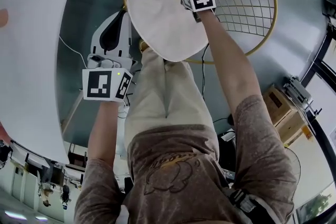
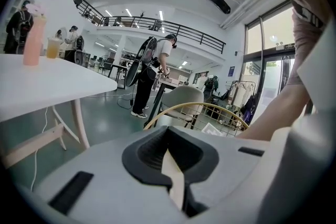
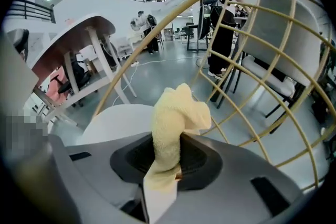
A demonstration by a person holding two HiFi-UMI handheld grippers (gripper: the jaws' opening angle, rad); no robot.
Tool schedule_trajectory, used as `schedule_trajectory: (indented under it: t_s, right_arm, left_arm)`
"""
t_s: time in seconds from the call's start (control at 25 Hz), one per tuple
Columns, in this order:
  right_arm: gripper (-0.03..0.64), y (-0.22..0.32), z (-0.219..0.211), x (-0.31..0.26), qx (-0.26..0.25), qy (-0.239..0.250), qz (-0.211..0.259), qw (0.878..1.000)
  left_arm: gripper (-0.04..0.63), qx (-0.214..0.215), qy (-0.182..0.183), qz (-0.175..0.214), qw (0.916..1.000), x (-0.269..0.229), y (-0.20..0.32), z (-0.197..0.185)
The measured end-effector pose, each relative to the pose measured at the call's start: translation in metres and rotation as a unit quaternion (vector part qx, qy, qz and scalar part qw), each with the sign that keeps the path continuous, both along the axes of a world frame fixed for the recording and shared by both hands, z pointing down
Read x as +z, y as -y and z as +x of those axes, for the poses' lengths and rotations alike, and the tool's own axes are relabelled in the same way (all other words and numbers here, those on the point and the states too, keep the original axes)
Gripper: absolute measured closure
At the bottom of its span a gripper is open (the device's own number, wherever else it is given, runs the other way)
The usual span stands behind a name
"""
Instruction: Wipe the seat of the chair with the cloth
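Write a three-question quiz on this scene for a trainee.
1. True or false: the left tongs grip the cloth.
2. The cloth's colour: A yellow, B blue, C red?
3. Fill in: the right tongs are near the far edge of the round white ____.
Key: 1 false, the left tongs are shut and empty; 2 A; 3 seat.
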State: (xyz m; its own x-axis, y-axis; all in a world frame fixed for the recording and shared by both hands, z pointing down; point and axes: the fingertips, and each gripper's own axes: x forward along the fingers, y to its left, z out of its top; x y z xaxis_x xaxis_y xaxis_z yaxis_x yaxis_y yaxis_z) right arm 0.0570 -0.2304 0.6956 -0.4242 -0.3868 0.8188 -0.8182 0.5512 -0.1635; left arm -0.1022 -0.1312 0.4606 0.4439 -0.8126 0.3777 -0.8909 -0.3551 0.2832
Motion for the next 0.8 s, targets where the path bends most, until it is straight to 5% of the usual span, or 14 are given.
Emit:
schedule_trajectory:
  t_s: [0.8]
  right_arm:
    - [0.497,-0.04,-0.111,0.009,-0.066,0.039,-0.055,0.996]
  left_arm:
    - [0.586,-0.017,-0.008,-0.022,0.9996,0.01,0.002,-0.026]
